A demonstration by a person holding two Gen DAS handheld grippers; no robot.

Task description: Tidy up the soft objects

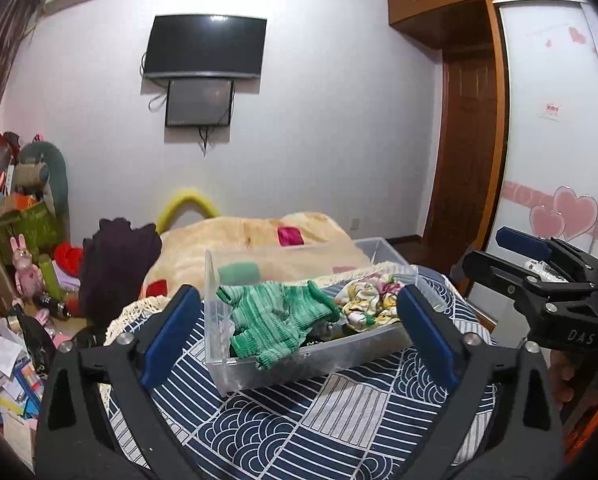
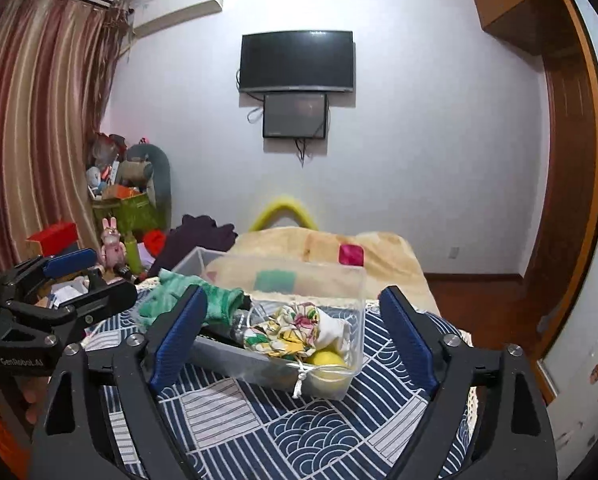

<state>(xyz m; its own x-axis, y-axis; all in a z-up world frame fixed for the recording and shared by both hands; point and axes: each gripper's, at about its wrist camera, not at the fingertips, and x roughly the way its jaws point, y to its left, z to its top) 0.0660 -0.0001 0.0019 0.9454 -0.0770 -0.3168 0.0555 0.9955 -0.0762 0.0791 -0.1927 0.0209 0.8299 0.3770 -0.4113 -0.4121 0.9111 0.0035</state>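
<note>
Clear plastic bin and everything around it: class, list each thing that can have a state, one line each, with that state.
Clear plastic bin: lidless, holding soft items.
Green knitted garment: draped over the bin's rim.
Floral cloth: crumpled inside the bin.
Yellow ball: in the bin, partly covered.
Left gripper: fingers open, empty.
Right gripper: fingers open, empty.
Television: off.

You see: 1 clear bin | 1 green knit | 1 floral cloth | 1 yellow ball | 2 wall screens
</note>
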